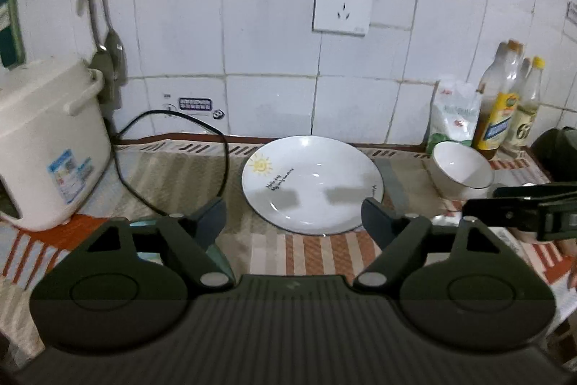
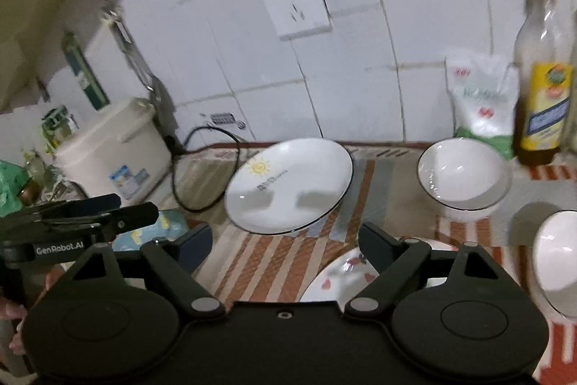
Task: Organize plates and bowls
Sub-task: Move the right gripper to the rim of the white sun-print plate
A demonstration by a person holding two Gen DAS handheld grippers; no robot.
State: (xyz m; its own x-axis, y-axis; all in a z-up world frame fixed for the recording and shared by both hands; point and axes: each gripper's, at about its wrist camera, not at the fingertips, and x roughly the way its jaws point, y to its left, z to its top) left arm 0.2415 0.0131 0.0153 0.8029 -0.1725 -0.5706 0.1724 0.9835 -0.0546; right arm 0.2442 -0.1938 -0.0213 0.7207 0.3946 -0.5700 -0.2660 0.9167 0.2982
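Left wrist view. Left tool [image 1: 293, 210] spread wide, holding nothing, hovering over the striped cloth on the desk [image 1: 306, 255]. One white sun plate [image 1: 312, 184] lying flat at 12 o'clock just past the fingertips, two finger shadows across it. One white bowl [image 1: 459, 172] upright at 2 o'clock, apart from the plate. Behind the bowl, one white bag [image 1: 454, 112] and two bottles [image 1: 499, 103] against the tiled wall. One rice cooker [image 1: 50, 139] at 9 o'clock, its black cord [image 1: 173, 154] looping toward the plate. One wall socket [image 1: 342, 4] at 12 o'clock, high. Right tool [image 1: 523, 208] entering at 3 o'clock, seen edge-on.

Right wrist view. Right tool [image 2: 285, 239] likewise spread wide and empty. Same sun plate [image 2: 288, 184] at 12 o'clock, shadows of both fingers on it. Two white bowls: one [image 2: 463, 174] at 2 o'clock beside the bag [image 2: 481, 96], a second bowl [image 2: 557, 255] at 3 o'clock, cut by the frame edge. One heart-patterned plate [image 2: 337, 278] directly under the right finger, partly hidden. One bottle [image 2: 541, 85] clear at 2 o'clock. Rice cooker [image 2: 111, 150] at 10 o'clock. Left tool [image 2: 86, 215] at 9 o'clock, seen edge-on, with its opening hard to judge from this side.
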